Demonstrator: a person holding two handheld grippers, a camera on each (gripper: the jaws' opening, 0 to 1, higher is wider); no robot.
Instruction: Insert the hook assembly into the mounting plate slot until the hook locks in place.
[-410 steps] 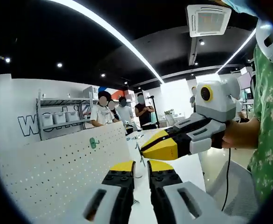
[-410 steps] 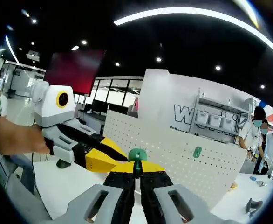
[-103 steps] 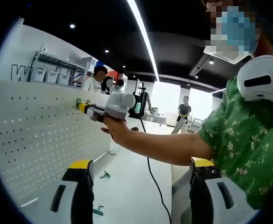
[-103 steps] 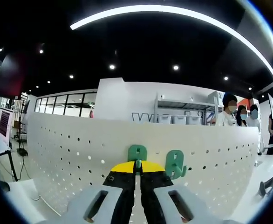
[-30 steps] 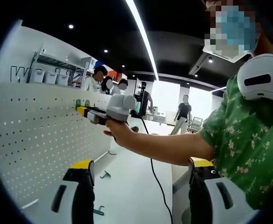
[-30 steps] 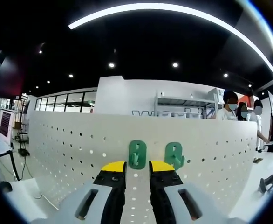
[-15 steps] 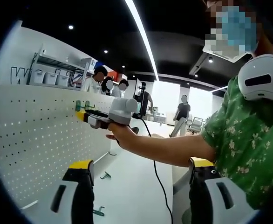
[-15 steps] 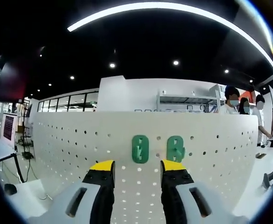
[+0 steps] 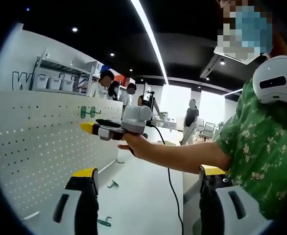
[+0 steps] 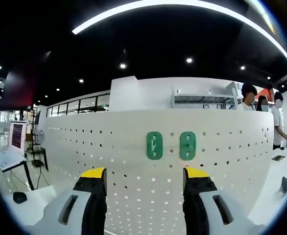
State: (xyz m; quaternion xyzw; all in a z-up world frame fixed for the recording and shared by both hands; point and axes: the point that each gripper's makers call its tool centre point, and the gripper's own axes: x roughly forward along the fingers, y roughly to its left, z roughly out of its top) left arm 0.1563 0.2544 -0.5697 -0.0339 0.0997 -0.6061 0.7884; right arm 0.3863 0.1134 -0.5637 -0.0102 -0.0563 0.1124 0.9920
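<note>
Two green hooks (image 10: 154, 145) (image 10: 187, 145) sit side by side on the white pegboard (image 10: 109, 147), both upright and flat against it. My right gripper (image 10: 145, 183) faces them from a short distance, open, with nothing between its yellow-tipped fingers (image 10: 93, 173). In the left gripper view the same hooks (image 9: 83, 112) show small on the pegboard (image 9: 31, 147), and a hand holds the right gripper (image 9: 92, 126) just off the board below them. My left gripper (image 9: 148, 183) stands wide open and empty, low beside the board.
Two loose green hooks (image 9: 112, 184) (image 9: 103, 222) lie on the white table (image 9: 138, 196) at the pegboard's foot. A cable (image 9: 172, 186) trails from the right gripper. A person's green patterned sleeve (image 9: 261, 147) is close at the right. People stand behind the board.
My right gripper has opened wider and drawn back from the pegboard, leaving the left hook on the board beside the other. The left gripper has stayed put.
</note>
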